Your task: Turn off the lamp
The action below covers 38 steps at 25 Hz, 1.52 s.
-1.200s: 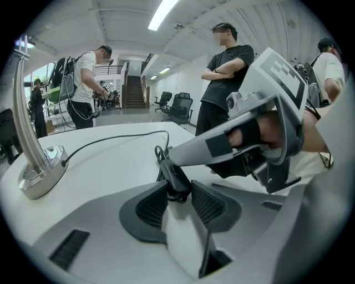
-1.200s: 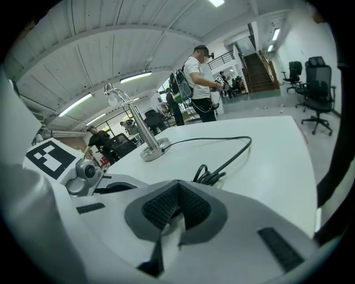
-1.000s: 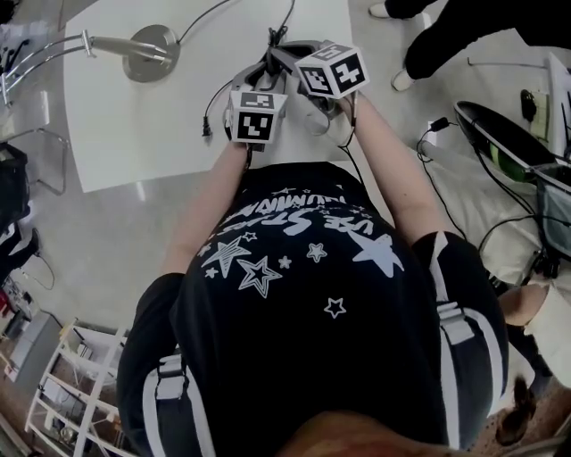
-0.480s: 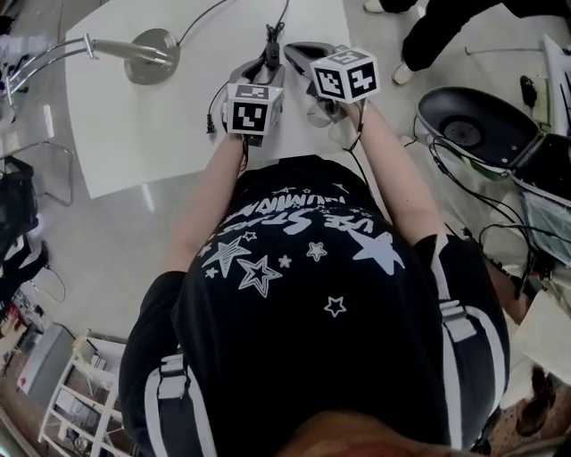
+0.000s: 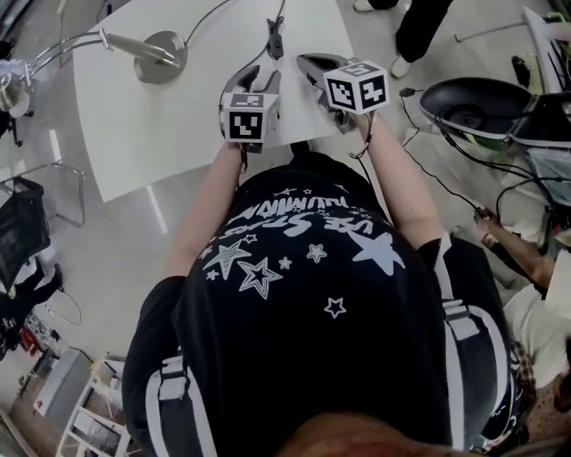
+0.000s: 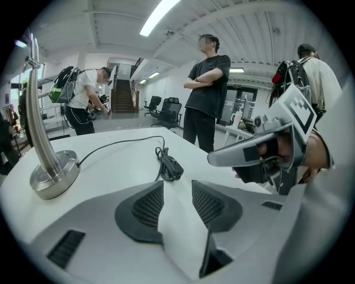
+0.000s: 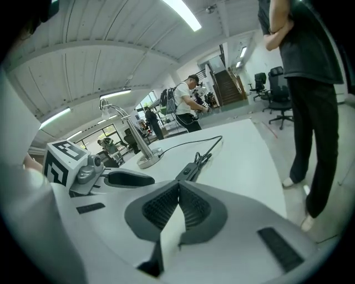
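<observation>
Head view: your left gripper [image 5: 252, 78] and right gripper [image 5: 308, 62] sit side by side over the near edge of the white table [image 5: 161, 134], both pointing away from you. The lamp [image 5: 161, 55] stands on its round metal base at the table's far left, with its neck reaching out past the left edge. A thin cord [image 5: 203, 18] leaves the base. The black switch [image 5: 275, 39] lies on the tabletop just beyond the gripper tips, roughly between the two. Left gripper view: your jaws stand apart, with bare tabletop in the gap and nothing held. The switch [image 6: 171, 166] lies just ahead of the gap, apart from both pads. The cord [image 6: 119, 143] arcs from it back to the lamp [image 6: 52, 172] at the left. Your right gripper [image 6: 233, 155] hovers at the right, above the table surface. A person [image 6: 208, 89] with folded arms stands past the far side of the table. Another person with a backpack [image 6: 83, 100] is bent over something farther off at the left. Right gripper view: your jaws meet at their tips, with nothing between them. The switch [image 7: 188, 172] lies just ahead of the tips, slightly to the right, not touched. The lamp [image 7: 145, 155] stands farther back at the left, and the cord [image 7: 191, 144] runs across to it. Your left gripper [image 7: 133, 178] sits low at the left, close alongside.
</observation>
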Tool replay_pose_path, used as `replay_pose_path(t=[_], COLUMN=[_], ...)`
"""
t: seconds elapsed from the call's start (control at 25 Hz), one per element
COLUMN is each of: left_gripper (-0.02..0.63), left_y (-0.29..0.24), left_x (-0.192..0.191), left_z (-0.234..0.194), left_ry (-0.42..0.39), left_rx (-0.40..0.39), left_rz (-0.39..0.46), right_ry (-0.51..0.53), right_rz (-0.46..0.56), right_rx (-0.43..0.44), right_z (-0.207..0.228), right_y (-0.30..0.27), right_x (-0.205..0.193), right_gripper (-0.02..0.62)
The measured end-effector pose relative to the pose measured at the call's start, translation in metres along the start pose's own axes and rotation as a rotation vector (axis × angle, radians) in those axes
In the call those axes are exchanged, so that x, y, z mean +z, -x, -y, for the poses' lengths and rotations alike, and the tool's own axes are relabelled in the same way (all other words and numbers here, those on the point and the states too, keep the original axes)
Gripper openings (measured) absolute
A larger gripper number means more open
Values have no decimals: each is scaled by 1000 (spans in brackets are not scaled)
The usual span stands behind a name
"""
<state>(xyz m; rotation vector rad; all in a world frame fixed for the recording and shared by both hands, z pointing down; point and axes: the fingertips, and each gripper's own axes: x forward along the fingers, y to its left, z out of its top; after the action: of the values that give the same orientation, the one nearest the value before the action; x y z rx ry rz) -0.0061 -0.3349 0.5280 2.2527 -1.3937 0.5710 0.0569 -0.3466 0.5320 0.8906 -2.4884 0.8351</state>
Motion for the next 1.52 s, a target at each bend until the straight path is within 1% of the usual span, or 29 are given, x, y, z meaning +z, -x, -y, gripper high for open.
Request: replay_pose_path(t=[0.12,0.2,0.44,0.8,0.96,1.08,1.2,1.32,1.52], left_gripper=[152,152,152,150,150,149,115,79,22], left_y=[28,47,99,173,204,221,229,228,238], left_x=[3,0,-23,-54,-74,-89,-100,-105,-106], left_z=[-2,-2,-6,3,7,0,-3,5,7], left_ry=[-7,1,9,14,10,14,29,44,64], left_rx=[7,-8,-36,-70,-79,-86,-88,-88,-56], left_rz=[37,44,60,98,113,114,115,118,170], right_ry=[-13,-23,-30,-16,-16,-27,-46,-65,-124], right_rz=[22,36,50,56,51,46,39,45,121], right_rx=[-22,-32,-41,-47,-66,-81,-102,-123,-123], right_z=[-15,-27,-74,-145,-175,-196,-207,-205,-211], right_y=[11,18,20,37,47,48,52,68,89], right_x=[-6,-13,-39,-75,-103,-121,-139,-151,-159], right_gripper=[6,6,6,6,6,6,6,6,6])
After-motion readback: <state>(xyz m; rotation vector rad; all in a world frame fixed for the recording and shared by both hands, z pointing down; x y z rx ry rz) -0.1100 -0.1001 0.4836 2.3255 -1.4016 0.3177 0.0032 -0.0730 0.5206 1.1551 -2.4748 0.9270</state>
